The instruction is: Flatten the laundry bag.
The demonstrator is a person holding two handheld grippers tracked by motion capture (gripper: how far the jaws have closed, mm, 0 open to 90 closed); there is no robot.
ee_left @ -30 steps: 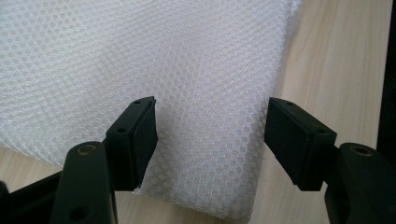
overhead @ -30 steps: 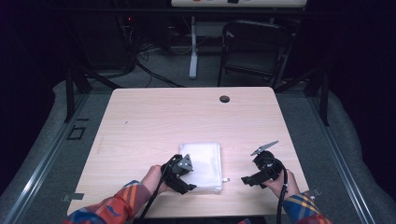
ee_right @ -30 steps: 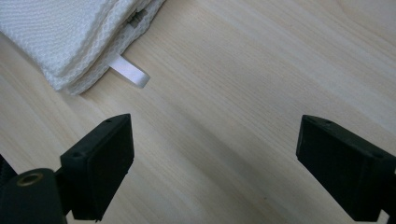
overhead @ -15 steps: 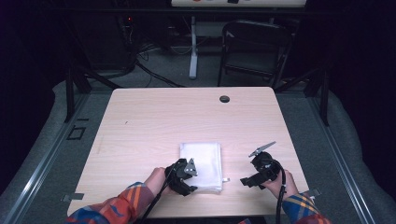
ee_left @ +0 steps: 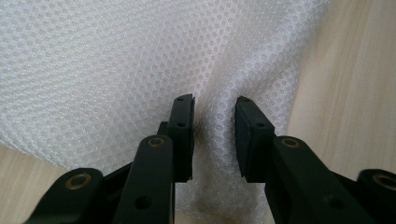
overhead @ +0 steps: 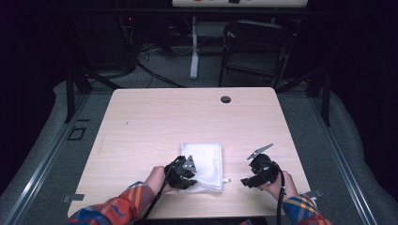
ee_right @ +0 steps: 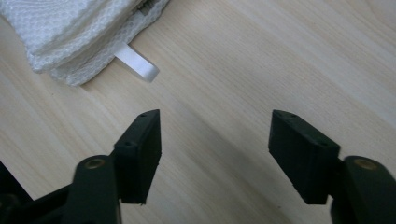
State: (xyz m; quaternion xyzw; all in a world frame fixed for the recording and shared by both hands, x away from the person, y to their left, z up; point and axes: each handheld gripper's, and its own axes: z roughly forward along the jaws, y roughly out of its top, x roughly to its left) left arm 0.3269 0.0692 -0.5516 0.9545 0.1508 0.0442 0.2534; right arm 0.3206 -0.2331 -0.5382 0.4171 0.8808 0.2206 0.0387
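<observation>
Bright lit table (overhead: 155, 122), dark surroundings, soft shadows, sharp close-ups

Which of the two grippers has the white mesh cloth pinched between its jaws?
The left gripper: its jaws have just been closing on a bunched fold of the white mesh cloth. The right gripper stands open over bare table.

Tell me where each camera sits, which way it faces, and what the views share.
High view: above the person's side, facing forward and down on the table; forearms, left gripper, right gripper.
Left gripper view: on that gripper, facing down its jaws, which have just been closing and pinch a fold of white mesh cloth.
Right gripper view: faces bare tabletop between open jaws that were just closing.
Shared: the cloth.
</observation>
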